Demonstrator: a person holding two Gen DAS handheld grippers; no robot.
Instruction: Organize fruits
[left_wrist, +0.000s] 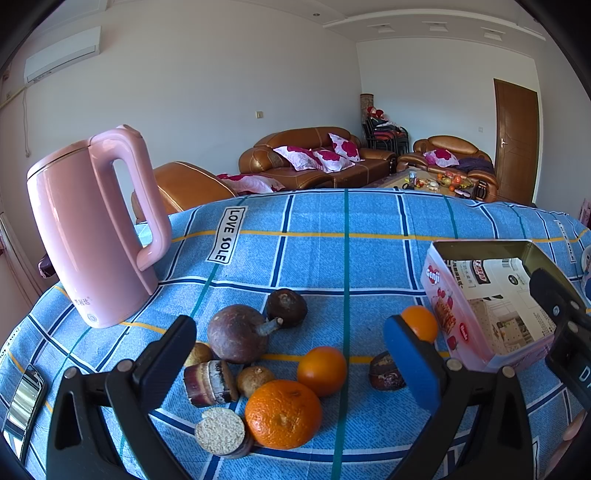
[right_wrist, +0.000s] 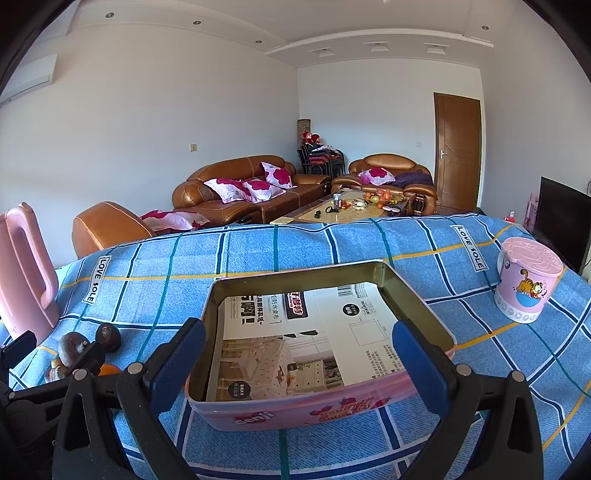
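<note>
A heap of fruit lies on the blue checked tablecloth (left_wrist: 317, 254) in the left wrist view: a large orange (left_wrist: 282, 413), a smaller orange (left_wrist: 322, 370), a third orange (left_wrist: 420, 322), a big brown-purple fruit (left_wrist: 237, 333), a dark round fruit (left_wrist: 286, 307) and sugarcane pieces (left_wrist: 210, 382). My left gripper (left_wrist: 291, 365) is open and empty, its jaws wide around the heap. The pink tin box (right_wrist: 295, 406), lined with printed paper, stands open to the right. My right gripper (right_wrist: 301, 354) is open and empty, its jaws straddling the box's near side.
A pink kettle (left_wrist: 92, 229) stands at the left rear of the table. A pink cartoon cup (right_wrist: 524, 280) stands at the right. A phone (left_wrist: 24, 398) lies near the table's left edge. Sofas and a coffee table lie beyond the table.
</note>
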